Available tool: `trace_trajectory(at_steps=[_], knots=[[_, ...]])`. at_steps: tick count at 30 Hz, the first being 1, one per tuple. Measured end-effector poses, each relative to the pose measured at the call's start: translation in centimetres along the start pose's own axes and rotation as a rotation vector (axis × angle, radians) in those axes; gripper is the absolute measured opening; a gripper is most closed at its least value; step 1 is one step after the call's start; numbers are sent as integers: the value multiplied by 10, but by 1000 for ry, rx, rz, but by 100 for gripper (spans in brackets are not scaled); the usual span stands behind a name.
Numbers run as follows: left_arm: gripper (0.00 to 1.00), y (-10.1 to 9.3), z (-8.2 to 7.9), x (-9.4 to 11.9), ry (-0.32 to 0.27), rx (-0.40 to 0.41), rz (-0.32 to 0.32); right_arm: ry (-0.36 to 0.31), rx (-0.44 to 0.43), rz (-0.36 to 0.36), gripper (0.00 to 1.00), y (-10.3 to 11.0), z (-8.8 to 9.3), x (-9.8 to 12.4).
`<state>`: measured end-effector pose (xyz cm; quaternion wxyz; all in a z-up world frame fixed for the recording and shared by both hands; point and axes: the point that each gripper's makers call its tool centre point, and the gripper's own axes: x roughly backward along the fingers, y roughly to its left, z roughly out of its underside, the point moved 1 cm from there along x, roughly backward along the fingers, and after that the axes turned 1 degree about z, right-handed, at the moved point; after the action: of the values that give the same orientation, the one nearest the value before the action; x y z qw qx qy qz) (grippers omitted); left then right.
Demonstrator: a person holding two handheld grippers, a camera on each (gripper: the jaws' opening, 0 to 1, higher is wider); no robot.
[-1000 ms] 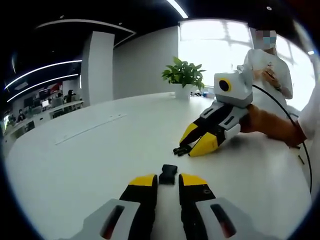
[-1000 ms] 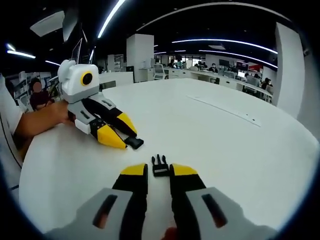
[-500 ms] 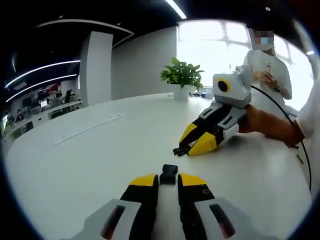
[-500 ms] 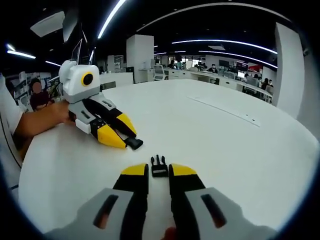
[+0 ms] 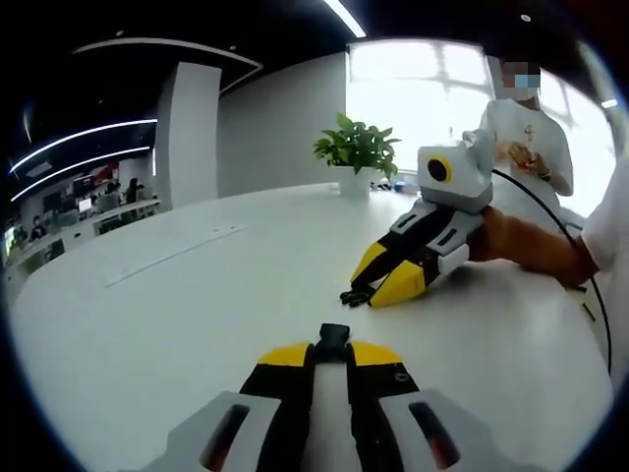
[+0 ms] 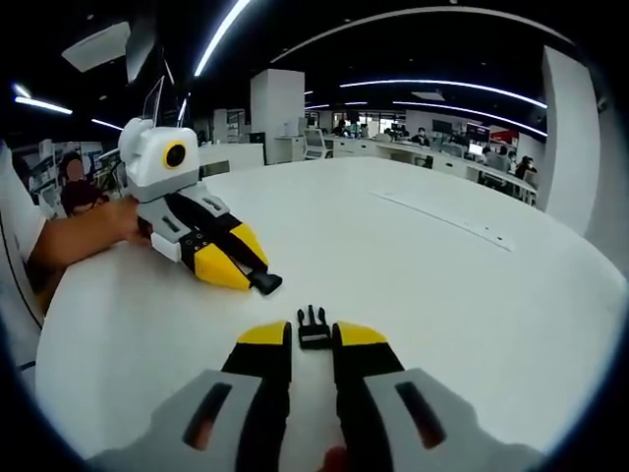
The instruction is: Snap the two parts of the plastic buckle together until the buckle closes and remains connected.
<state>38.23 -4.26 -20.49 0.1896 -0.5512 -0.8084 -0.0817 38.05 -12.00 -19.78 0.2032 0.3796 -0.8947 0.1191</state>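
The black socket half of the buckle (image 5: 332, 338) is pinched between the yellow tips of my left gripper (image 5: 331, 352), low over the white table (image 5: 177, 324). In the right gripper view that same gripper (image 6: 257, 279) comes in from the left with the socket half (image 6: 265, 283) sticking out of its tip. The black pronged half (image 6: 314, 328) lies on the table between the tips of my right gripper (image 6: 313, 334), with a thin gap on each side. From the left gripper view, the right gripper (image 5: 362, 291) shows the pronged half (image 5: 352, 294) at its tip.
A large white round table (image 6: 462, 285) carries everything. A potted plant (image 5: 358, 149) stands at its far edge, with a person in white (image 5: 526, 123) behind. A forearm (image 6: 84, 236) holds the left gripper. A flat strip (image 6: 442, 216) lies across the table.
My left gripper's jaws have drawn together onto the socket half, which had a gap on each side before. The right gripper and pronged half stay as they were.
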Motion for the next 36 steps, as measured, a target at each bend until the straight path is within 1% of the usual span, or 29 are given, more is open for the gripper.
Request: trace_trajectory(at_steps=[6, 10, 31, 34, 36], knots=[[12, 0, 0, 0, -1, 1, 0, -3, -2, 0, 16, -1, 0, -1], [12, 0, 0, 1, -1, 4, 2, -3, -1, 3, 14, -2, 0, -1], [12, -2, 0, 1, -8, 3, 0, -14, -7, -4, 13, -1, 1, 0], [12, -1, 0, 1, -7, 27, 12, -18, 2, -17, 13, 1, 1, 0], [12, 0, 0, 1, -7, 24, 9, -18, -1, -18, 13, 1, 1, 0]])
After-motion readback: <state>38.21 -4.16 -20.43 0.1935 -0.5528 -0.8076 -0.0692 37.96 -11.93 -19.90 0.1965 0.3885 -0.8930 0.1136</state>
